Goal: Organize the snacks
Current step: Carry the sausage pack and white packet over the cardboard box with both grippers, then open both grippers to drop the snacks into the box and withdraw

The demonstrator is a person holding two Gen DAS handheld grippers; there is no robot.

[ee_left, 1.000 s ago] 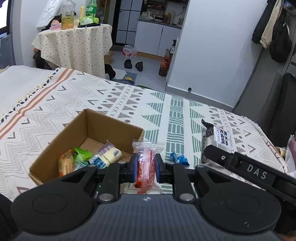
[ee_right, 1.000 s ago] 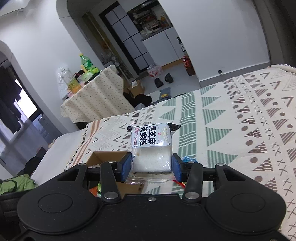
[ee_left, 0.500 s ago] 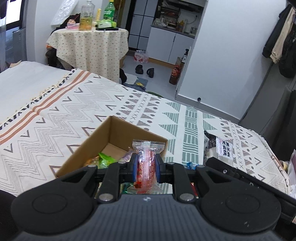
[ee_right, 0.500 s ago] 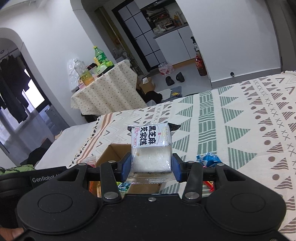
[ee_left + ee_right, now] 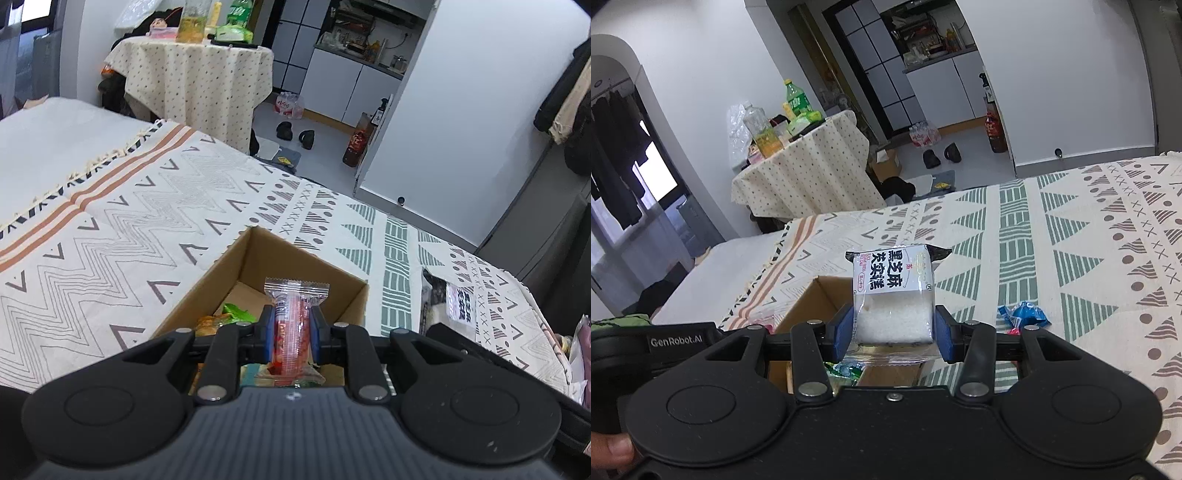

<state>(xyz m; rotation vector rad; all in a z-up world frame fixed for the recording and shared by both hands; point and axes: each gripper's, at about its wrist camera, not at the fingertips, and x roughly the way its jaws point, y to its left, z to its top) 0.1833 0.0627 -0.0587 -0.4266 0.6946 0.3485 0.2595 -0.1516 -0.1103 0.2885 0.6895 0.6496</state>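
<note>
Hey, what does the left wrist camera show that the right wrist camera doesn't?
Only the left wrist view shows the left gripper shut on a red snack packet, with green-wrapped snacks in the box. Only the right wrist view shows the right gripper shut on a white rice cake packet, plus a blue wrapped snack lying on the blanket. Both show the cardboard box on the patterned blanket and the covered round table behind.

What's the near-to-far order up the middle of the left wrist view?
left hand-held gripper shut on the red snack packet → cardboard box → patterned blanket → slippers on the floor → white kitchen cabinets.
</note>
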